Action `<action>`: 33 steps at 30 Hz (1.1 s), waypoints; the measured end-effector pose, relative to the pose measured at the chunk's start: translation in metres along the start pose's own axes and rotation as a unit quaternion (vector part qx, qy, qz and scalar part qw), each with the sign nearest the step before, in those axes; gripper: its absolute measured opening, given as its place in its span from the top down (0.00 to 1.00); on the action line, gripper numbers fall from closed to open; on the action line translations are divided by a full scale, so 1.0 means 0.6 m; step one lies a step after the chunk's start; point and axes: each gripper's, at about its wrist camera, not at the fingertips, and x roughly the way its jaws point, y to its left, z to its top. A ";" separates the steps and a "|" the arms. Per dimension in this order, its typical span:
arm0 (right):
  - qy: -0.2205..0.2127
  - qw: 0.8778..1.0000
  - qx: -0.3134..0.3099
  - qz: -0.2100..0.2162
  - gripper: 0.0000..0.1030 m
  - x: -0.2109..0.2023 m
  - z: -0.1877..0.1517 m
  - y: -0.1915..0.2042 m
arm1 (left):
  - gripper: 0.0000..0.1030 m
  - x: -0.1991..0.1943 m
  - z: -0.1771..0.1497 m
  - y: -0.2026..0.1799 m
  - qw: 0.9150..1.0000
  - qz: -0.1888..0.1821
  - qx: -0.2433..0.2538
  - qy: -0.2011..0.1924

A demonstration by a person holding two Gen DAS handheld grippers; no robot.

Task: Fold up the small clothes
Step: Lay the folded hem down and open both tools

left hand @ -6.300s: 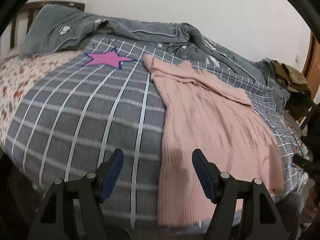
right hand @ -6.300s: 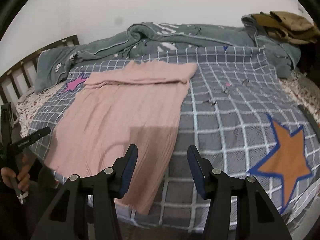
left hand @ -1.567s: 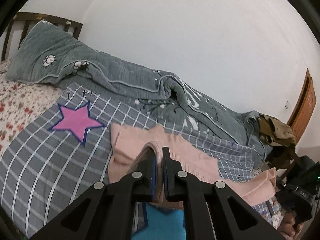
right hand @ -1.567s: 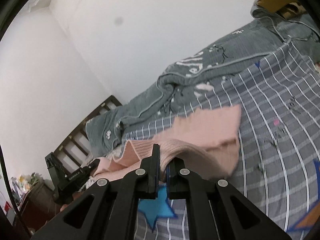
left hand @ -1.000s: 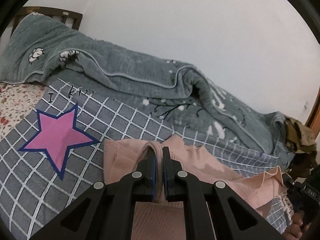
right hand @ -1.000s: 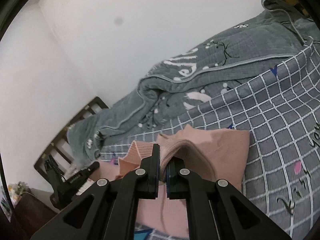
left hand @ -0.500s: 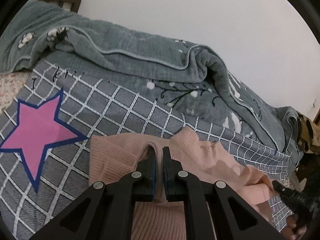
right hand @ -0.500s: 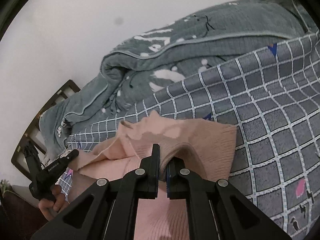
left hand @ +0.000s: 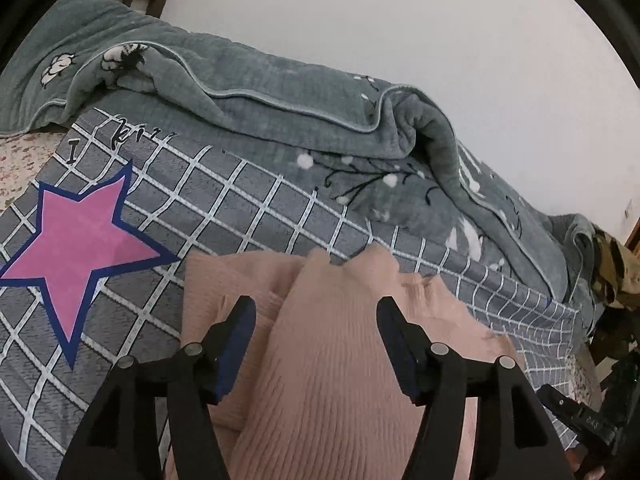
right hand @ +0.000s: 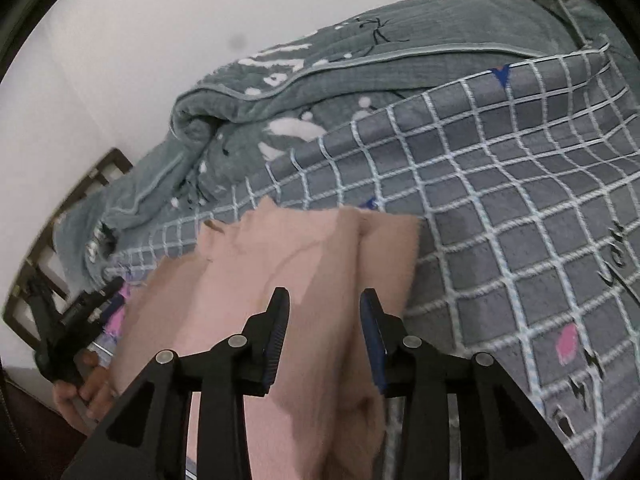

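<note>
A pink ribbed knit garment [left hand: 328,344] lies folded over on itself on the grey checked bed cover [left hand: 248,200]. Its folded top layer reaches the garment's far edge. My left gripper [left hand: 312,316] is open just above the near-left part of the top layer, holding nothing. In the right wrist view the same garment [right hand: 304,248] lies under my right gripper [right hand: 324,308], which is open and empty over the garment's right part. The left gripper and the hand holding it show at the left of the right wrist view [right hand: 68,332].
A rumpled grey-green quilt [left hand: 280,92] is heaped along the wall behind the garment. A pink star [left hand: 76,240] is printed on the cover to the left. A dark wooden headboard [right hand: 60,216] stands at the bed's end. Olive clothes [left hand: 616,268] lie far right.
Both grippers were shut on the garment's hem and carried it away from me over the rest. Now both have opened and let the hem drop onto the far edge.
</note>
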 end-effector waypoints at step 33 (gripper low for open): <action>0.005 0.996 -0.080 -0.029 0.75 -0.005 -0.072 0.038 | 0.90 0.031 -0.022 0.033 0.998 0.052 -0.029 0.023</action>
